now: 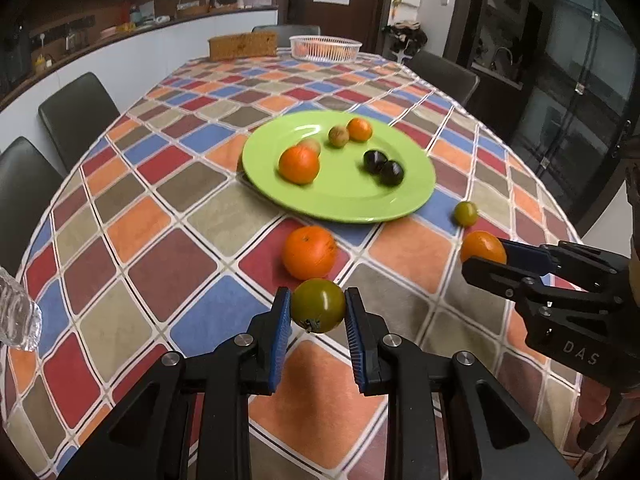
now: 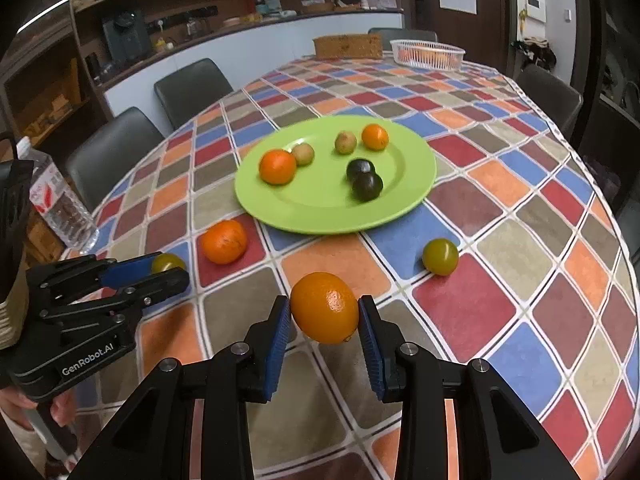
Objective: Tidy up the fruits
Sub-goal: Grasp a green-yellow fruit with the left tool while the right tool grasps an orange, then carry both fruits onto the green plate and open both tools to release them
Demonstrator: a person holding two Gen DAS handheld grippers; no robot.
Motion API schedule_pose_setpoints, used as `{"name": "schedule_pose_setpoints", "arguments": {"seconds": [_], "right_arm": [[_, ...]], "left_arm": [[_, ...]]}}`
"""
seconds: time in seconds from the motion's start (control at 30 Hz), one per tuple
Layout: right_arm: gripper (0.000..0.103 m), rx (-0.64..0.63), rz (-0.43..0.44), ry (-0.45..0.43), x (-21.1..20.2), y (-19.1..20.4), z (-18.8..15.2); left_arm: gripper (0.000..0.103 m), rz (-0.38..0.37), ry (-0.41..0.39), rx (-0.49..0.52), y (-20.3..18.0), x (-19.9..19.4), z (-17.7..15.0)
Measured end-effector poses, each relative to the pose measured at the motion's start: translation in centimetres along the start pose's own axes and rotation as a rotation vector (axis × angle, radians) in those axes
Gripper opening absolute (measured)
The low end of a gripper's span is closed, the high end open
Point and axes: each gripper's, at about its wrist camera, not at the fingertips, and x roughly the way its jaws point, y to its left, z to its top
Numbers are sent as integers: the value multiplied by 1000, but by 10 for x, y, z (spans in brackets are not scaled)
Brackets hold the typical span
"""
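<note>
My left gripper is shut on a green tomato-like fruit, held just above the tablecloth; it also shows in the right wrist view. My right gripper is shut on an orange, also seen in the left wrist view. A green plate in the table's middle holds several fruits: two oranges, two brownish fruits and two dark ones. A loose orange and a loose green fruit lie on the cloth in front of the plate.
The table has a chequered cloth. A white basket and a brown box stand at the far end. A plastic bottle stands at the left edge. Dark chairs ring the table.
</note>
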Motion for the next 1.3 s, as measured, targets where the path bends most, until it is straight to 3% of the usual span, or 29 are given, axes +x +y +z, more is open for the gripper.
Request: {"name": "schedule_pose_setpoints", "arguments": {"seconds": [0.63, 0.93, 1.3], "right_arm": [[35, -7, 37, -170, -60, 4, 28], [35, -13, 46, -228, -67, 1, 55], [35, -43, 29, -245, -56, -5, 89]], "left_arm": [[27, -43, -171, 82, -28, -52, 34], [27, -55, -239, 111, -36, -58, 65], [26, -58, -252, 123, -30, -39, 100]]}}
